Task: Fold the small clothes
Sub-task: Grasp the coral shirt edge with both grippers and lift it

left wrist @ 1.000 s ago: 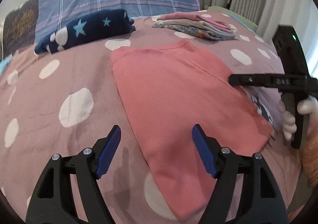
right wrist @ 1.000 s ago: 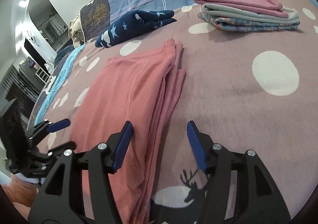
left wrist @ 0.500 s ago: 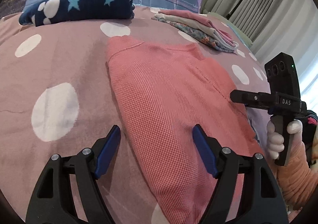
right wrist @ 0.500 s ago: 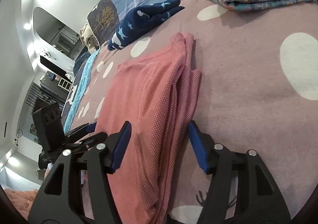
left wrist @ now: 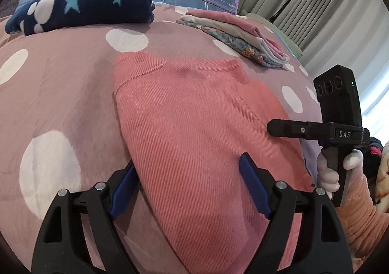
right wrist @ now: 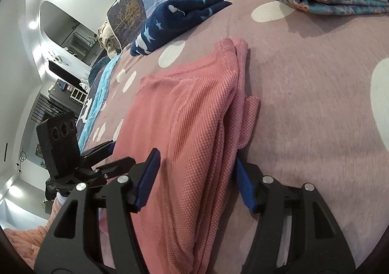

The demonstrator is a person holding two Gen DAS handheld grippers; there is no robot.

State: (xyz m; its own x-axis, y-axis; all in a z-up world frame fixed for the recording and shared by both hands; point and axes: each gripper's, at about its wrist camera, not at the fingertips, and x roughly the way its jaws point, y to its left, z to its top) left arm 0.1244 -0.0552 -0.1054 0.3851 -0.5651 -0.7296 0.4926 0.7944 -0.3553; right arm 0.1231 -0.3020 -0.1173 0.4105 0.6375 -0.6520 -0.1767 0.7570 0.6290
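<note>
Both open grippers, left gripper (left wrist: pixel 189 186) and right gripper (right wrist: pixel 194 179), have closed in, straddling one pink garment (left wrist: pixel 194 123).

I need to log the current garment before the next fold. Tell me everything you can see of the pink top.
The pink top is a coral-pink, textured knit, lying flat on the dotted bedspread, already folded lengthwise with stacked layers along its right edge. The open left gripper straddles its left edge; the open right gripper straddles the layered right edge. Neither has closed on it.
</note>
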